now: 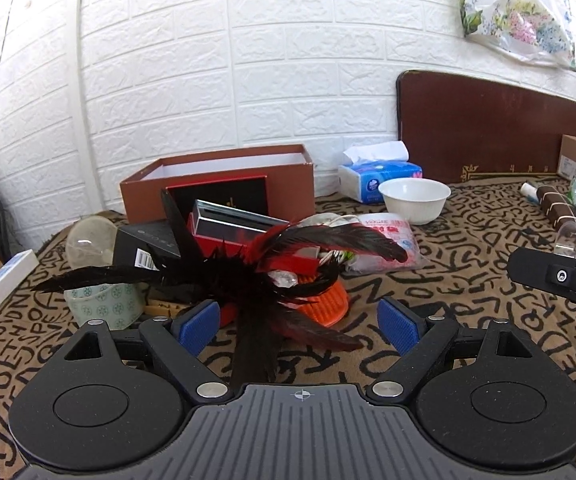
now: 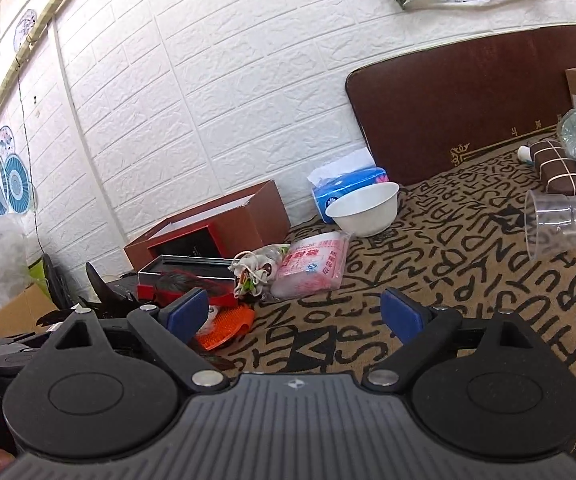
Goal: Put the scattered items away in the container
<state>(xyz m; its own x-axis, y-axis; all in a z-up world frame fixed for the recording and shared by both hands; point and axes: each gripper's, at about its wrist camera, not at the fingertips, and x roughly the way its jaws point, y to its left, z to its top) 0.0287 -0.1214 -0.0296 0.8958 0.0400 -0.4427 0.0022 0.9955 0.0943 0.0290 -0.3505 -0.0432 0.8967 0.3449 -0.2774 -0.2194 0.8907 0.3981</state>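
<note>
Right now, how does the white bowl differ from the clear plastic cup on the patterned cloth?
The white bowl stands upright with its opening up; the clear plastic cup lies on its side, mouth facing left in the right wrist view. The bowl is opaque white and wide; the cup is see-through and narrower. The bowl sits beside the blue tissue pack; the cup lies further right. Both look empty and rest on the patterned cloth.

Bowl (image 1: 414, 200) before tissue pack (image 1: 380, 174)

You see a tan tablecloth (image 1: 468, 280) patterned with black lettering, a rust-brown box (image 1: 224, 184) lined white, black-and-red feathers (image 1: 248, 268), an orange brush (image 1: 328, 304), a plain white bowl (image 1: 414, 199), and a blue tissue pack (image 1: 376, 176).
</note>
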